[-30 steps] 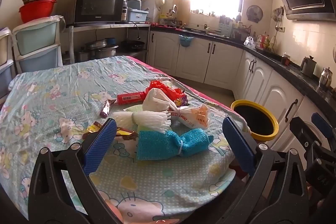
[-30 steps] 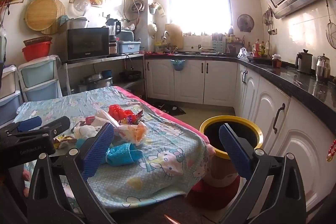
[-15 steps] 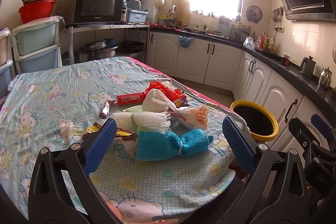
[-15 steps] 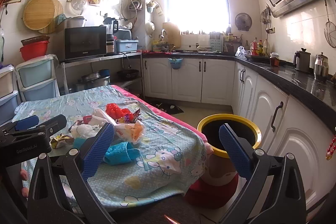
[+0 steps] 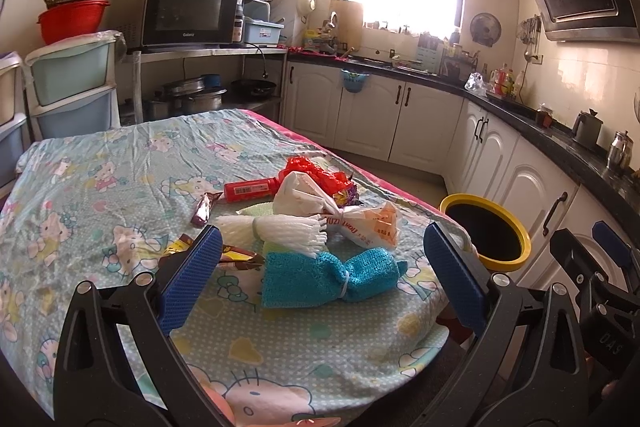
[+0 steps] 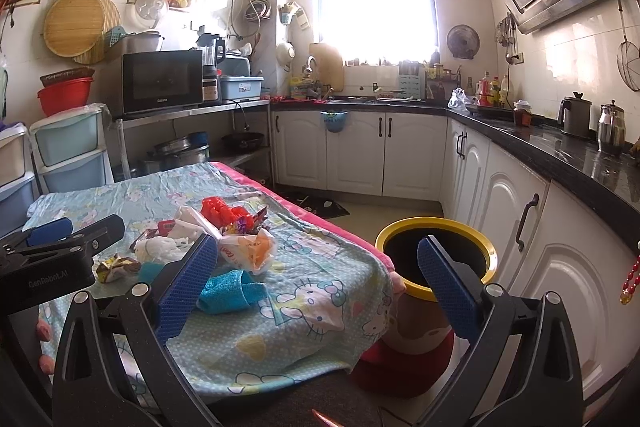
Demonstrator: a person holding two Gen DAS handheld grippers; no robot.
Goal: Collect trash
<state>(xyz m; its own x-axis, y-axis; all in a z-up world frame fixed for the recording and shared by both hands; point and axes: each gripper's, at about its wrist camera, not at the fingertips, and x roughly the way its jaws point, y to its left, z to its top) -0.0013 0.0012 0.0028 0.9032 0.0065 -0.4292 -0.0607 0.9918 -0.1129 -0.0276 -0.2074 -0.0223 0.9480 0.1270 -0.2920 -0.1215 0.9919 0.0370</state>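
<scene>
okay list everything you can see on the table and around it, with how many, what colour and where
blue mesh cloth: 1, teal, table's near edge
white foam net: 1, white, behind the cloth
plastic bag: 1, white and orange, knotted, mid-pile
red wrapper: 1, red, far side of pile
red tube: 1, red, left of bag
snack wrappers: at least 2, brown, pile's left
tablecloth: 1, pale blue cartoon print
bin: 1, yellow rim, floor right of table
microwave: 1, black, shelf
left tool: open, empty
right tool: open, empty

Trash pile (image 5: 316, 227) on the table (image 5: 100, 179) (bin (image 5: 486, 231) right, beside it)
</scene>
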